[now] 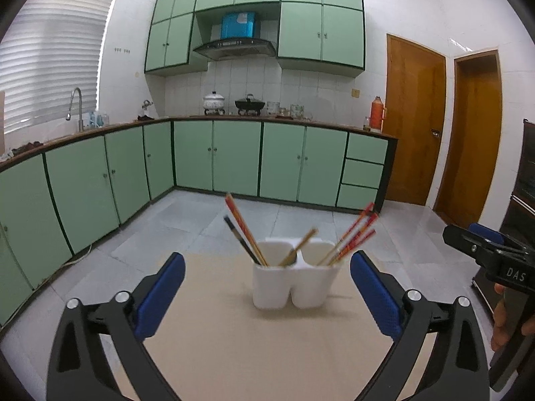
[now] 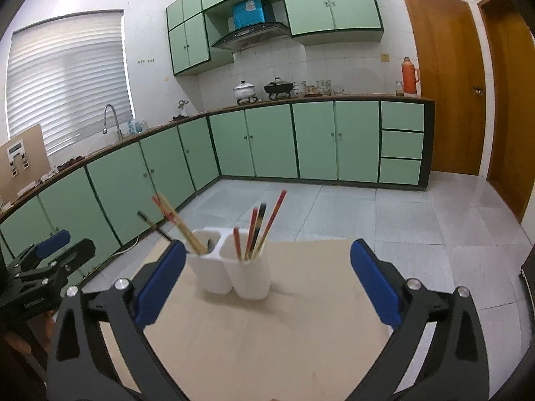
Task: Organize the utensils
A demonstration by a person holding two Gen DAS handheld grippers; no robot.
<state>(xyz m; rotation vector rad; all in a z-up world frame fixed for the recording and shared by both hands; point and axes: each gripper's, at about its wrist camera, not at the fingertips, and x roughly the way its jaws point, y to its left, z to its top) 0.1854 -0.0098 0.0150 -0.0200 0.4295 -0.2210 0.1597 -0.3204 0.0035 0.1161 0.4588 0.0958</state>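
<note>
**Green-fronted kitchen with tiled walls**

Pale green cabinet doors with dark trim [image 1: 214,153] run in an L along two walls under a dark brown worktop [image 1: 277,121]. Matching wall cupboards [image 1: 321,30] flank a black extractor hood [image 1: 234,48] with a blue box [image 1: 238,25] above it. The walls are white tile [image 1: 301,90]; the floor is pale grey tile [image 2: 384,220], glossy near two orange-brown wooden doors [image 1: 414,120]. A window with white slatted blinds [image 2: 67,80] glows with daylight above a curved chrome tap [image 2: 110,120]. An orange flask [image 2: 409,77] stands at the worktop's end.
</note>
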